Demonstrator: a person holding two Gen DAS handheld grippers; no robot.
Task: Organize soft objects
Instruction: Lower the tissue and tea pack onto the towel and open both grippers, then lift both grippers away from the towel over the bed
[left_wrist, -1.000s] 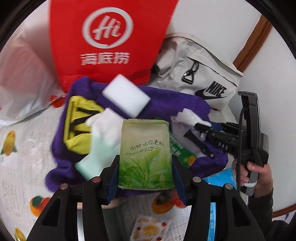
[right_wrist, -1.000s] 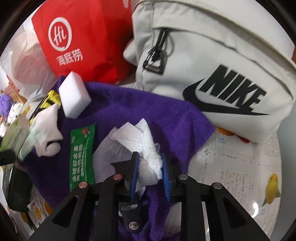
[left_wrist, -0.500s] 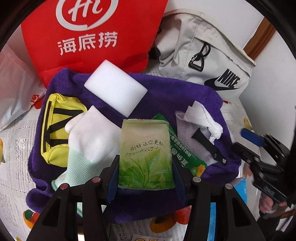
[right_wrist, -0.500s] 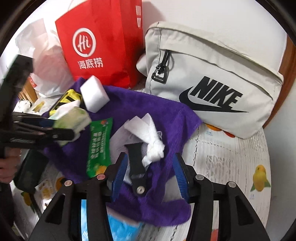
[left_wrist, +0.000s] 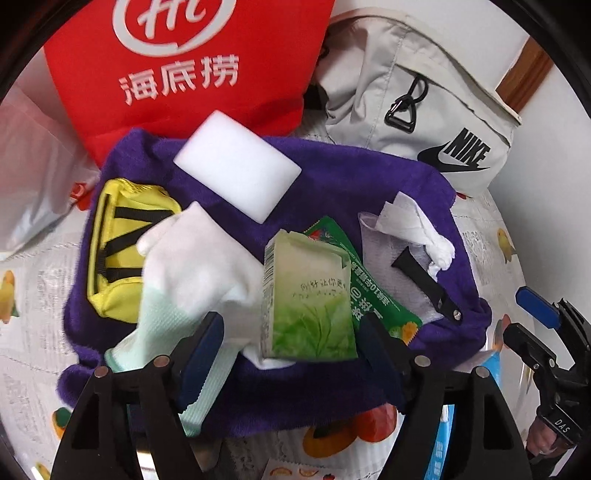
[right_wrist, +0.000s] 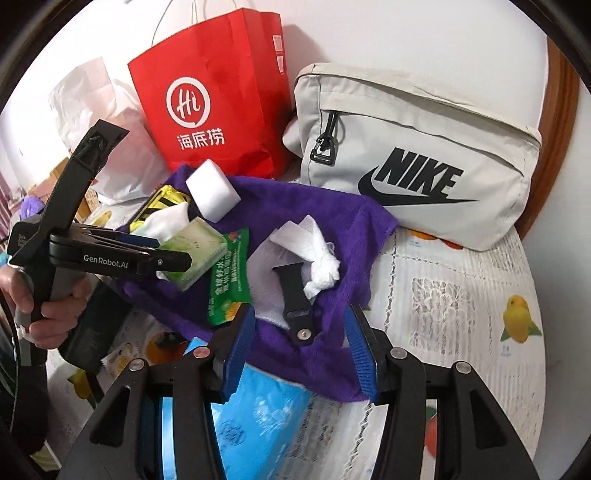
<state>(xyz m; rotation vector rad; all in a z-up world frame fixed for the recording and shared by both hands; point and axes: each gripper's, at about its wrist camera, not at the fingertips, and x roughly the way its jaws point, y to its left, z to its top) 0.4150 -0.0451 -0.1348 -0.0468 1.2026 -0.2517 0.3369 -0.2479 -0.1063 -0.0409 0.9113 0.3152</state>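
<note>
A purple towel (left_wrist: 332, 177) lies spread on the table, and the soft things sit on it.

The left gripper (left_wrist: 291, 347) hangs over the near edge of the towel. Its jaws are opening. The green tissue pack (left_wrist: 310, 302) sits tilted between them, and the pads do not press on it — there is a gap on each side. The pack rests partly on a white glove (left_wrist: 195, 266), which lies on the near left part of the towel.

A yellow pouch (left_wrist: 118, 236) with black straps lies on the left side of the towel, just beside the glove. A white sponge block (left_wrist: 236, 162) sits on the far part of the towel. A green packet (left_wrist: 373, 291) lies on the towel, touching the right side of the tissue pack. On the right part of the towel there is a knotted white cloth (left_wrist: 417, 229), with a black strap (left_wrist: 424, 280) beside it.

The right gripper (right_wrist: 303, 354) is held over the near right edge of the towel. Its jaws stand apart with nothing between them.

Behind the towel stands a red paper bag (right_wrist: 214, 96). A grey Nike bag (right_wrist: 417, 155) leans next to it — it is just past the far right corner of the towel.
</note>
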